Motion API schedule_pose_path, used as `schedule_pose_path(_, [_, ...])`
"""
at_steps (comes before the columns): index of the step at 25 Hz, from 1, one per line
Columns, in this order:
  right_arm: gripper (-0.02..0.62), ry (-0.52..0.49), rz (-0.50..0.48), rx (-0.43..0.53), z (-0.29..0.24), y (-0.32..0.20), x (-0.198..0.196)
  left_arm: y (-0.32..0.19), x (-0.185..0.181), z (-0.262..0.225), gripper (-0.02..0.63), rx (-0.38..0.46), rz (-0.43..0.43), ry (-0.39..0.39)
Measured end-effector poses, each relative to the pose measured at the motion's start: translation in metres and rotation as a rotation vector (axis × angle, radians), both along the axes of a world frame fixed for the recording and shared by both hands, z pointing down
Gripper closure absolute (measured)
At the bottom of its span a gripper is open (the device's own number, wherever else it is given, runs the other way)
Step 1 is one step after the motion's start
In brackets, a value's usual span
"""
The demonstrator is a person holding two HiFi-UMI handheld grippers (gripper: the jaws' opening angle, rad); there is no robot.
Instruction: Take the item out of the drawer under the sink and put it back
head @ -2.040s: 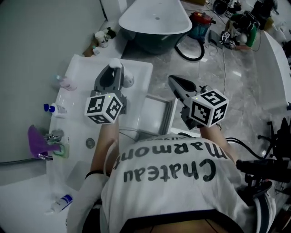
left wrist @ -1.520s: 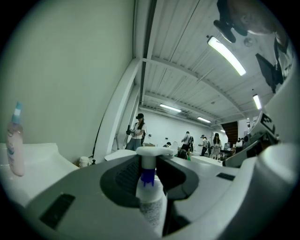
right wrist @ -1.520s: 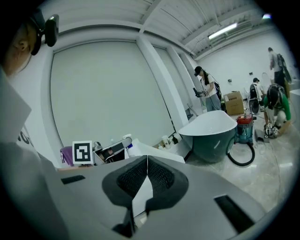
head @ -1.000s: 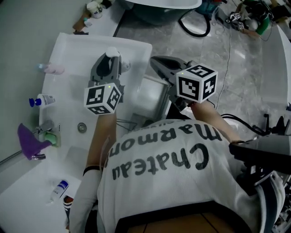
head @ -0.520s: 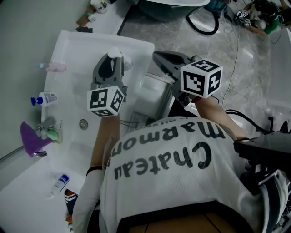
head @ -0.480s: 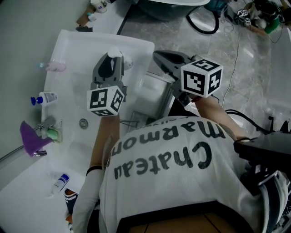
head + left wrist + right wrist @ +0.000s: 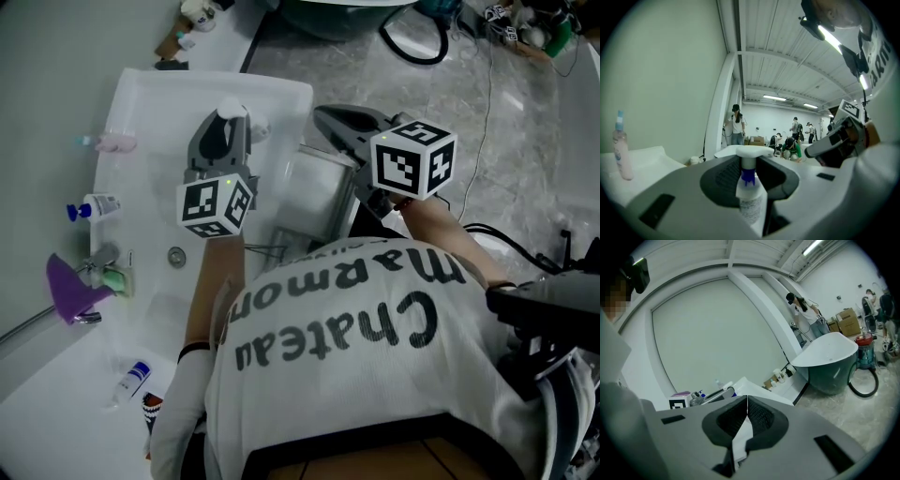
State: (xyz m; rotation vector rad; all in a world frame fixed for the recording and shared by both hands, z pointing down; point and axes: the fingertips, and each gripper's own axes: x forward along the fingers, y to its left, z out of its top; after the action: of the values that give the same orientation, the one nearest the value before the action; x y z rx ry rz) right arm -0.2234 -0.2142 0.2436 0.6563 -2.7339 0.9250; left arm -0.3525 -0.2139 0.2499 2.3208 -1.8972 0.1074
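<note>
Steadiness counts: left gripper (image 7: 749, 165) clamps the white bottle (image 7: 751, 201) upright; lower it gently into the open drawer (image 7: 311, 186) below the right gripper (image 7: 746, 401), fingers closed and empty.

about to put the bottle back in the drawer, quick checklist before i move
1. Bottle gripped by left claw: ok, upright between the pads.
2. Right claw free: ok, jaws together, nothing between them.
3. Drawer open: ok, pulled out below the right claw.
4. Room in drawer: cannot tell, the right claw covers part of it.
5. Bottle above drawer: not ok, in the head view it is over the sink, left of the drawer.
</note>
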Motion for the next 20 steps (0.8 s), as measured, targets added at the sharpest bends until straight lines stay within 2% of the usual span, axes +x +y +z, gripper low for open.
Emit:
schedule_pose_path(10, [0.584, -0.016, 0.03, -0.006, -0.002, 0.005, 0.001, 0.006, 0.008, 0.0, 0.505, -0.015, 0.053, -0.048])
schedule_pose_path(20, [0.584, -0.01, 0.035, -0.004, -0.001, 0.016, 0.003, 0.011, 0.007, 0.002, 0.505, -0.022, 0.02, -0.045])
